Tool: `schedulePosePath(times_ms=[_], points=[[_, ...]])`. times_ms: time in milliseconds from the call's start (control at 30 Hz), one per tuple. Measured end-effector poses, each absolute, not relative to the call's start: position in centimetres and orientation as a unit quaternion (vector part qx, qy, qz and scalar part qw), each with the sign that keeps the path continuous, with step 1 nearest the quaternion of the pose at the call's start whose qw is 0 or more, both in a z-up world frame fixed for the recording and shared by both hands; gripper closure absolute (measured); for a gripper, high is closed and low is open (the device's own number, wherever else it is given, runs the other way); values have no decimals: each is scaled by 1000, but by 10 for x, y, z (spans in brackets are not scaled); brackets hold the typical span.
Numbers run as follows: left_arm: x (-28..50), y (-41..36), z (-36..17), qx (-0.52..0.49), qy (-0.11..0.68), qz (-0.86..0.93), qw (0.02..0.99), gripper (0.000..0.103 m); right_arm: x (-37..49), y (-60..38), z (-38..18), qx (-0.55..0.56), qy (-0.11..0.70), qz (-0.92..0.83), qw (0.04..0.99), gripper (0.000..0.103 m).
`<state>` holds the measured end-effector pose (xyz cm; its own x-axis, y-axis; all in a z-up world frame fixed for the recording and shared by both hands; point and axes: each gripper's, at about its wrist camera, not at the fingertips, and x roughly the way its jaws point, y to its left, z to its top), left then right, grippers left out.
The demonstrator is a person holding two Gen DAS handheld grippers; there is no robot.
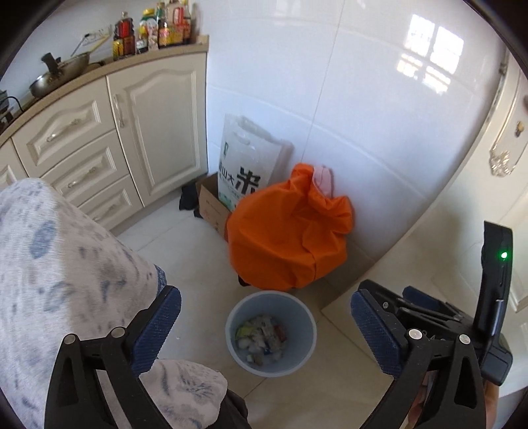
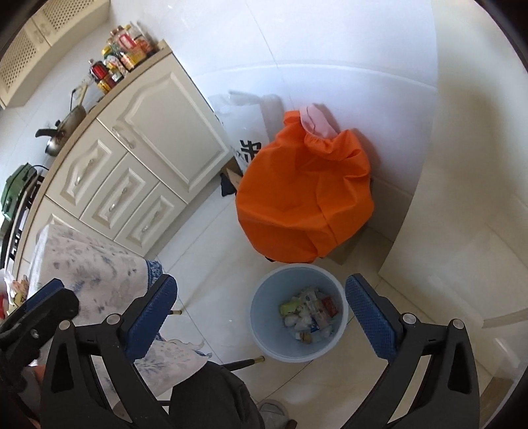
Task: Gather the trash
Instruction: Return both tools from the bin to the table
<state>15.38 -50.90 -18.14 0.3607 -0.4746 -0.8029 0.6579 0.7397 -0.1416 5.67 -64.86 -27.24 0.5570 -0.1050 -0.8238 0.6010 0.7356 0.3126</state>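
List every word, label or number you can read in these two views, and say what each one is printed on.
"山大米": large dark characters on the white rice bag leaning on the wall behind the orange bag; a character before them is cut off.
"米": the only character of that print showing in the right wrist view.
Bottle labels on the counter: too small to read.
Cardboard box print: blurred.
Wrappers in the blue bin: unreadable.

Tiled floor (image 2: 214, 264) bears bin (image 2: 264, 316), orange bag (image 2: 297, 204).
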Motion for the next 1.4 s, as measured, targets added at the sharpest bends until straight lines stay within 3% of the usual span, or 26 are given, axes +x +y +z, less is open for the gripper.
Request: schedulePosePath(times_ms=[300, 633, 1133, 1400], points=[[123, -428, -123, 60, 393, -350, 848, 1, 61, -602, -214, 261, 395, -191, 860, 0], [93, -279, -62, -2, 323, -314, 893, 1, 87, -508, -147, 199, 363, -119, 902, 0], [33, -79, -17, -41, 235, -229, 944, 1, 121, -360, -75, 104, 314, -11, 944, 0], [0, -15, -18, -44, 213, -162, 962, 1, 136, -294, -54, 62, 290, 37, 954, 0]])
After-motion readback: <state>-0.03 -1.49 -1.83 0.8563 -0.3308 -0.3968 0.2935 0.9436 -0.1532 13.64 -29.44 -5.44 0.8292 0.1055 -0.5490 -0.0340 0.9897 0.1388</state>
